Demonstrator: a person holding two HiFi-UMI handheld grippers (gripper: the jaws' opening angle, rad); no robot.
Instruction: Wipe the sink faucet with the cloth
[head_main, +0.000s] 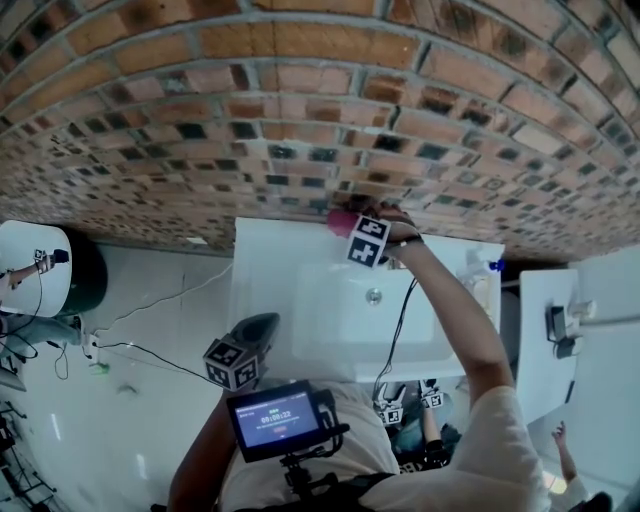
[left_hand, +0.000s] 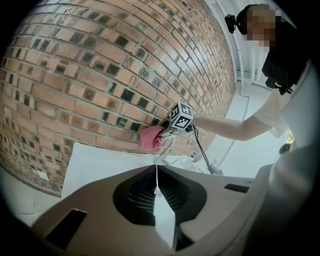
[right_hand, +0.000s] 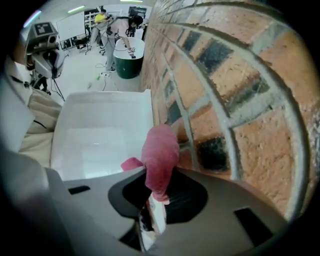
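A pink cloth (head_main: 340, 220) is bunched in my right gripper (head_main: 347, 227), which is shut on it and pressed up by the brick wall behind the white sink (head_main: 330, 345). In the left gripper view the cloth (left_hand: 151, 137) covers the top of the chrome faucet (left_hand: 167, 150). The right gripper view shows the cloth (right_hand: 160, 162) sticking out of the jaws, with the sink basin (right_hand: 100, 135) to the left. My left gripper (head_main: 262, 322) hangs at the sink's near-left corner, shut with nothing in it (left_hand: 156, 172).
The brick wall (head_main: 300, 110) runs right behind the sink. A soap bottle (head_main: 478, 268) stands at the sink's right end. A white counter (head_main: 545, 330) lies to the right; a dark green bin (head_main: 90, 275) and floor cables (head_main: 150, 330) lie to the left.
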